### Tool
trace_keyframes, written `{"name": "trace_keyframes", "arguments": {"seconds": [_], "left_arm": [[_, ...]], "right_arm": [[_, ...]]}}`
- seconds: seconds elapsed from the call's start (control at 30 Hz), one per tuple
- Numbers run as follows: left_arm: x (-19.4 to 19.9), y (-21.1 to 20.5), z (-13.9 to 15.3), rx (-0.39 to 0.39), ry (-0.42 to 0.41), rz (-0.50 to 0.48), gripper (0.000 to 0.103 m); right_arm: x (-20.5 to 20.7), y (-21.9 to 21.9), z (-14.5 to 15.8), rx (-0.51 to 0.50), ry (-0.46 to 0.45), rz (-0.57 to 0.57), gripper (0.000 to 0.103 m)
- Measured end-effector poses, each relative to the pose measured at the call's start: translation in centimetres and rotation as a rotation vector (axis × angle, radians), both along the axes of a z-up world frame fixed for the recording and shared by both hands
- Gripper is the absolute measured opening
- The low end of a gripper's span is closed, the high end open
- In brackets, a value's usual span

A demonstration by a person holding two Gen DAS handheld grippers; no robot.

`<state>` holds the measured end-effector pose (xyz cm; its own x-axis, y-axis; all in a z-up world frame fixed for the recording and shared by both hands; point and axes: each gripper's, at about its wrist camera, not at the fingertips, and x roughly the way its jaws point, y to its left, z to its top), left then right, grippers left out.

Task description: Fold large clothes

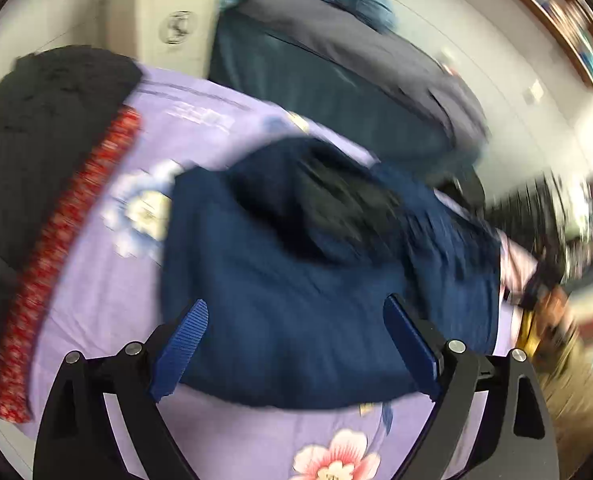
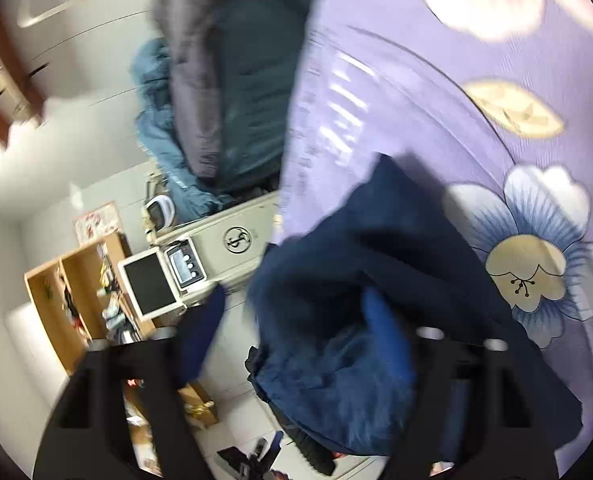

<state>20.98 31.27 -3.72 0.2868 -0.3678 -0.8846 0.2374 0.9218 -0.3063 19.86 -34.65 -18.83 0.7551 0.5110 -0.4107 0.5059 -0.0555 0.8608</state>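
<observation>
**Two grippers spread wide over a navy garment on the bed**

From the left wrist, the left gripper (image 1: 296, 312) hangs above a dark navy-blue fabric garment (image 1: 296, 300) that lies bunched on a lilac bedsheet printed with large flowers (image 1: 108, 300). Its two ribbed blue fingers (image 1: 184, 340) stand far apart, with cloth showing below the gap, and neither pad presses on it. A darker, almost black fold sits at the middle of the garment. Beside the sheet at the left runs a red patterned strip of cloth (image 1: 64, 248), and next to that a black textured blanket (image 1: 36, 128). Farther back lies a grey and teal heap of bedding (image 1: 336, 80). Much of this view is smeared by blur.

From the right wrist, the right gripper (image 2: 292, 332) is also spread open. Its blurred blue fingers (image 2: 384, 340) sit either side of the garment's edge (image 2: 336, 360), which droops off the sheet (image 2: 416, 100) toward a pale tiled floor (image 2: 232, 412); one finger lies against the cloth but I cannot tell whether it touches. A light wooden open shelf unit (image 2: 56, 304) stands at the left.
</observation>
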Motion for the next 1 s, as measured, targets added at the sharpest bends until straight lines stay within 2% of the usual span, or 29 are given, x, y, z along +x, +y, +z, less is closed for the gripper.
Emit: {"name": "trace_keyframes", "arguments": {"seconds": [0.07, 0.13, 0.2, 0.27, 0.37, 0.5, 0.63, 0.7, 0.83, 0.93, 1.0], "left_arm": [[-2.5, -2.5, -1.7, 0.042, -0.01, -0.049, 0.088], [-4.3, -4.6, -3.7, 0.093, -0.01, -0.075, 0.088], [-5.5, -6.1, -5.4, 0.182, -0.018, -0.086, 0.088], [-6.1, -6.8, -6.5, 0.236, -0.041, -0.074, 0.089], [-6.3, -7.7, -7.7, 0.299, -0.086, -0.082, 0.094], [-4.2, -8.7, -9.0, 0.352, -0.091, -0.074, 0.097], [0.2, -9.6, -10.7, 0.381, -0.047, -0.027, 0.098], [2.8, -10.2, -10.8, 0.397, -0.052, -0.006, 0.098], [7.1, -11.1, -11.2, 0.424, -0.049, 0.006, 0.098], [10.3, -11.6, -10.7, 0.429, -0.061, 0.027, 0.098], [12.8, -11.3, -10.6, 0.412, -0.039, 0.047, 0.098]], "right_arm": [[-0.5, 0.1, 2.4, -0.123, 0.0, 0.048, 0.078], [-0.9, 1.5, 5.3, -0.34, 0.02, 0.157, 0.078], [-0.8, 5.3, 7.4, -0.577, 0.044, 0.345, 0.078], [-1.2, 10.2, 8.5, -0.783, 0.048, 0.521, 0.078], [-2.7, 17.2, 8.6, -0.986, -0.004, 0.683, 0.078], [-2.4, 23.5, 6.4, -1.073, -0.025, 0.835, 0.078], [0.1, 25.5, 3.4, -1.168, 0.063, 0.921, 0.078], [1.7, 24.9, 2.7, -1.193, 0.104, 0.928, 0.079], [4.8, 21.3, 1.9, -1.221, 0.219, 0.86, 0.079], [6.0, 18.2, 1.7, -1.177, 0.262, 0.796, 0.079], [6.1, 16.8, 1.6, -1.164, 0.284, 0.759, 0.078]]}}
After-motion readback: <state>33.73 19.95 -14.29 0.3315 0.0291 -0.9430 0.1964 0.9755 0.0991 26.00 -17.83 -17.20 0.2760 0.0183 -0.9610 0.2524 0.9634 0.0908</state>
